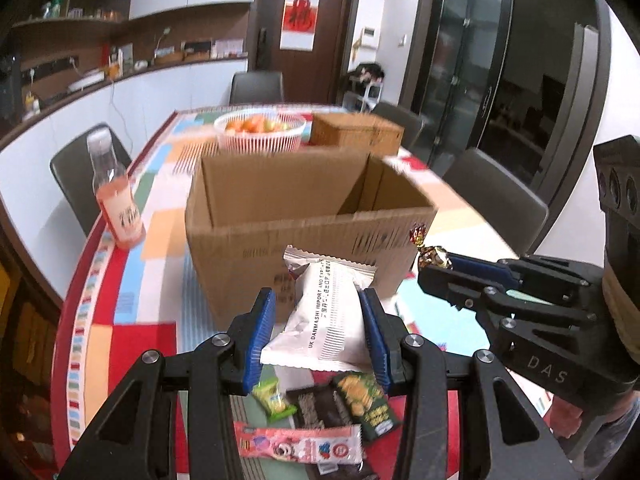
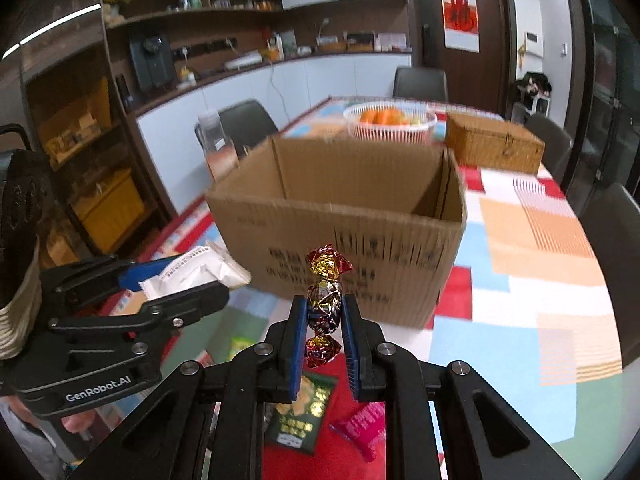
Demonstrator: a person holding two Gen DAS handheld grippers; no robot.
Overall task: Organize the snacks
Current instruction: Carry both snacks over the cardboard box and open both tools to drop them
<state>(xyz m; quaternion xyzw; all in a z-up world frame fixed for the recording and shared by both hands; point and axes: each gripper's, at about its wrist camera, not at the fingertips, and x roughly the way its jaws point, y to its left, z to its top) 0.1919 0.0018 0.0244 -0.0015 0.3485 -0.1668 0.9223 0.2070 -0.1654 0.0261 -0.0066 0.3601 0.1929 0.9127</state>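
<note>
My left gripper [image 1: 318, 308] is shut on a white snack packet [image 1: 328, 312] and holds it above the table, just in front of the open cardboard box [image 1: 304, 232]. My right gripper [image 2: 324, 312] is shut on a foil-wrapped candy [image 2: 325, 304], red and gold, also held up before the box [image 2: 340, 240]. The right gripper with the candy shows at the right of the left wrist view [image 1: 444, 264]. The left gripper with the white packet shows at the left of the right wrist view [image 2: 200, 276]. Loose snack packs lie on the table below: green [image 1: 366, 404], pink [image 1: 300, 444], dark [image 1: 316, 408], small green [image 1: 274, 400].
A pink drink bottle [image 1: 116, 200] stands left of the box. A white basket of oranges [image 1: 260, 130] and a wicker box [image 1: 356, 134] sit behind it. Chairs ring the patterned table [image 2: 540, 240]. A green pack [image 2: 300, 412] and pink pack [image 2: 364, 428] lie below the right gripper.
</note>
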